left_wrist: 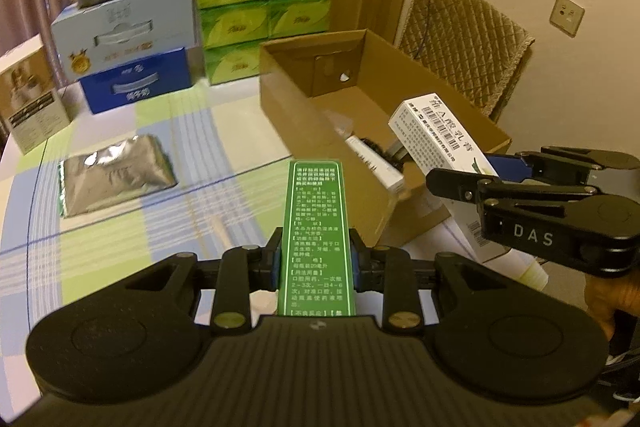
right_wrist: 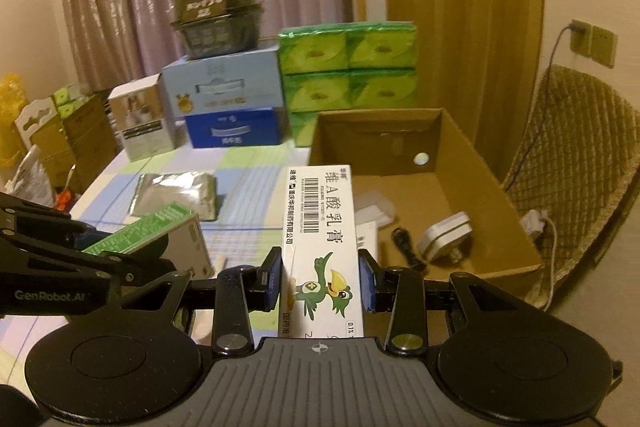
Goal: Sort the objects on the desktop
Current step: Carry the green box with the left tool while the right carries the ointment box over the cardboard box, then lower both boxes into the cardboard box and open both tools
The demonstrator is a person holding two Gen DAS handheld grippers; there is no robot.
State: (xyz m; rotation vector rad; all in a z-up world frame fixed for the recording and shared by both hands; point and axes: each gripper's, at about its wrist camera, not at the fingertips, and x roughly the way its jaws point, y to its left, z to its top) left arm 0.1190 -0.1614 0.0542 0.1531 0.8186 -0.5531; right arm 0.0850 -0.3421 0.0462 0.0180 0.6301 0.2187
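Checked cloth covers the bench, and nearest the cameras the left gripper has its fingers closed on a green medicine box, short of the cardboard box. The right gripper clamps a white ointment carton over its near rim (presumably for dropping in). Left of it lies a foil pouch.

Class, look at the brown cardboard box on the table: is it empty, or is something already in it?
Not empty. The open brown cardboard box holds a white plug adapter and a black cable on its floor.
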